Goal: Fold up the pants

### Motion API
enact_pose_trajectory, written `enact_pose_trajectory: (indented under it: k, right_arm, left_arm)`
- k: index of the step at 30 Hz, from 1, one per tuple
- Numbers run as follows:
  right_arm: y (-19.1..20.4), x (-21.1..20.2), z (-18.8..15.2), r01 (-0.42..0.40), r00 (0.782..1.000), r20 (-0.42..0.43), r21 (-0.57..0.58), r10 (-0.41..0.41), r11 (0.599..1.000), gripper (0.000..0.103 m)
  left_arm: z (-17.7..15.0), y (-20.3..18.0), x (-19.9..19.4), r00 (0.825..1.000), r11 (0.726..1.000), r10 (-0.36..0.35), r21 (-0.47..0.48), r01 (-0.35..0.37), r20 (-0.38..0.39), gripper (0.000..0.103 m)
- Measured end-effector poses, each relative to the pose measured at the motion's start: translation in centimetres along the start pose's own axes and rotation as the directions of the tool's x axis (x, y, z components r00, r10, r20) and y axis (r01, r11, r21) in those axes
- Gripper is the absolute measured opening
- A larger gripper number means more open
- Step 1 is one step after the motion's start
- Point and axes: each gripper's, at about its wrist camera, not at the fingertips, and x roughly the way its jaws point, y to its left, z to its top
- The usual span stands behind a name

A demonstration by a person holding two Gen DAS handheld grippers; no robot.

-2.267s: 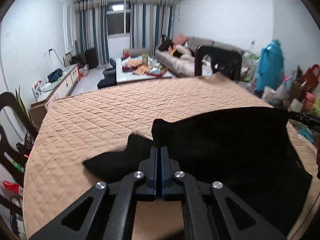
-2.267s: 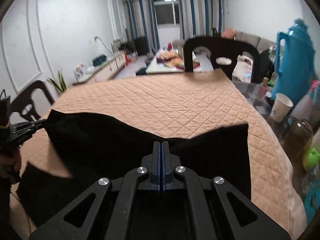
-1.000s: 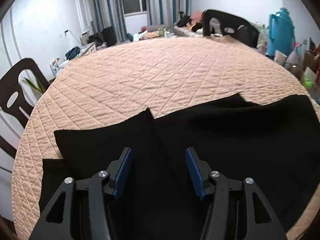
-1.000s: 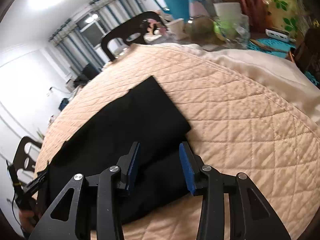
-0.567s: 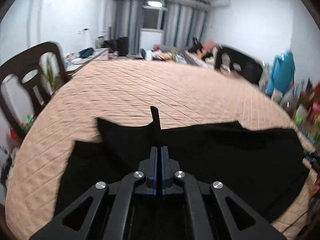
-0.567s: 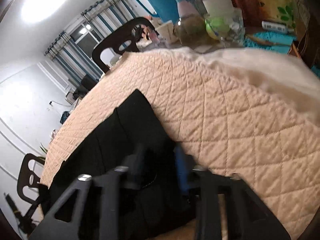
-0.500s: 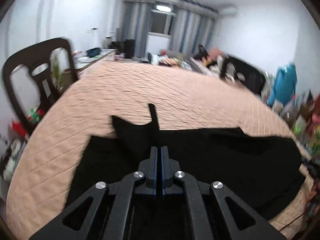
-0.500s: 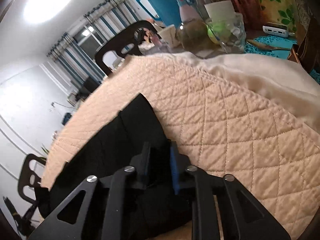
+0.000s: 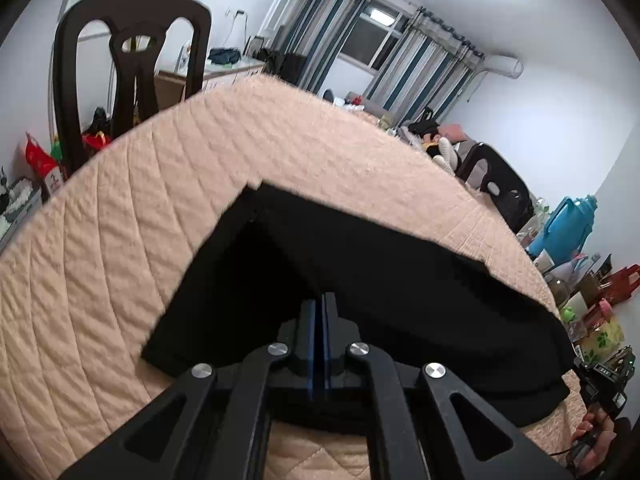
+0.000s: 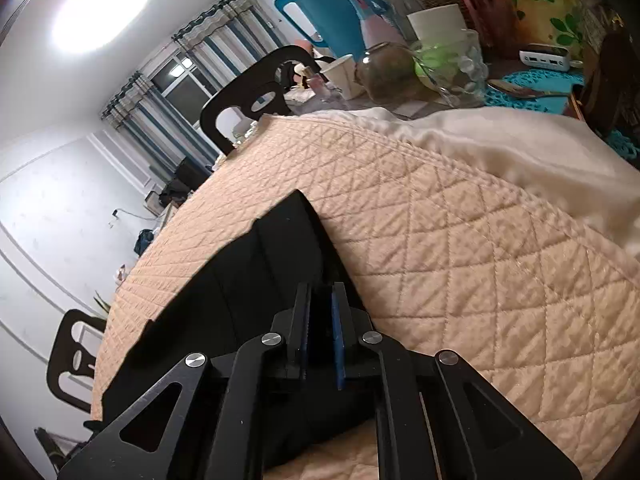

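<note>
The black pants (image 9: pixel 380 272) lie folded lengthwise on the peach quilted table cover (image 9: pixel 120 220). My left gripper (image 9: pixel 319 304) is shut on the near edge of the pants at their left end and lifts the fabric into a peak. My right gripper (image 10: pixel 320 300) is shut on the pants (image 10: pixel 248 280) at their right end, its blue pads nearly together with black fabric between them. The other hand-held gripper (image 9: pixel 604 376) shows at the far right in the left wrist view.
Dark chairs stand at the table's left (image 9: pixel 132 64), far side (image 9: pixel 500 188) and near the right end (image 10: pixel 248 104). A blue jug (image 10: pixel 332 8), cups, jars and a glass bowl (image 10: pixel 448 68) crowd a side table beyond a white cloth (image 10: pixel 520 152).
Both grippers opened over the pants about a second ago and have since closed on the fabric. The left one has lifted its edge and tilted.
</note>
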Motion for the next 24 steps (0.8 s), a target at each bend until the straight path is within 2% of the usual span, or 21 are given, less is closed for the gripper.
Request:
enact_pose_trajectory:
  k: [3, 6, 9, 14, 16, 18, 20, 21, 22, 23, 24]
  right_arm:
    - [1.2, -1.8, 1.0, -0.058, 0.997, 0.041, -0.014, 0.059, 0.998, 0.007]
    - [2.6, -3.7, 1.4, -0.104, 0.992, 0.067, -0.035, 0.106, 0.994, 0.006]
    - [2.4, -4.3, 0.6, -0.089, 0.994, 0.057, -0.038, 0.091, 0.995, 0.006]
    - [-1.9, -1.8, -1.0, 0.002, 1.0, -0.03, 0.063, 0.0, 0.998, 0.006]
    - [-2.8, -1.2, -1.1, 0.002, 0.999, -0.049, 0.089, 0.003, 0.996, 0.006]
    - [-2.4, -0.9, -0.7, -0.013, 0.998, -0.06, 0.059, 0.017, 0.998, 0.006]
    - [-1.9, -0.6, -0.4, -0.04, 0.997, -0.066, 0.035, 0.042, 0.999, 0.011]
    - [-1.8, -0.5, -0.4, -0.04, 0.997, -0.069, 0.028, 0.042, 0.999, 0.017]
    - [-1.9, -0.2, -0.5, -0.04, 0.997, -0.072, 0.031, 0.042, 0.999, 0.023]
    - [-2.1, -0.1, -0.7, -0.046, 0.996, -0.076, 0.047, 0.05, 0.998, 0.032]
    - [-2.3, 0.1, -1.0, -0.056, 0.995, -0.08, 0.066, 0.061, 0.996, 0.037]
  left_arm:
    - [1.5, -0.5, -1.6, 0.997, 0.999, -0.047, -0.005, 0.048, 0.053, 0.003]
    - [2.2, -0.9, -2.9, 0.995, 0.998, -0.058, 0.018, 0.057, 0.086, 0.003]
    - [1.3, -0.3, -2.6, 0.998, 0.999, -0.037, 0.018, 0.036, 0.059, 0.003]
    - [-0.7, 2.2, -0.5, 0.999, 0.998, -0.017, -0.058, 0.015, -0.031, 0.003]
    - [-0.7, 2.7, -0.5, 0.999, 0.997, -0.035, -0.065, 0.033, -0.035, 0.003]
    - [-0.4, 2.5, -0.7, 0.998, 0.997, -0.061, -0.056, 0.059, -0.026, 0.003]
    - [-0.1, 2.5, -0.4, 0.996, 0.994, -0.079, -0.076, 0.076, -0.038, 0.004]
    - [-0.2, 2.6, -0.1, 0.995, 0.993, -0.085, -0.091, 0.08, -0.046, 0.006]
    - [-0.4, 2.7, 0.3, 0.994, 0.99, -0.094, -0.11, 0.087, -0.064, 0.014]
    - [-0.6, 3.0, 0.5, 0.992, 0.987, -0.102, -0.135, 0.091, -0.078, 0.029]
    - [-0.9, 3.1, 0.7, 0.99, 0.982, -0.114, -0.157, 0.1, -0.084, 0.034]
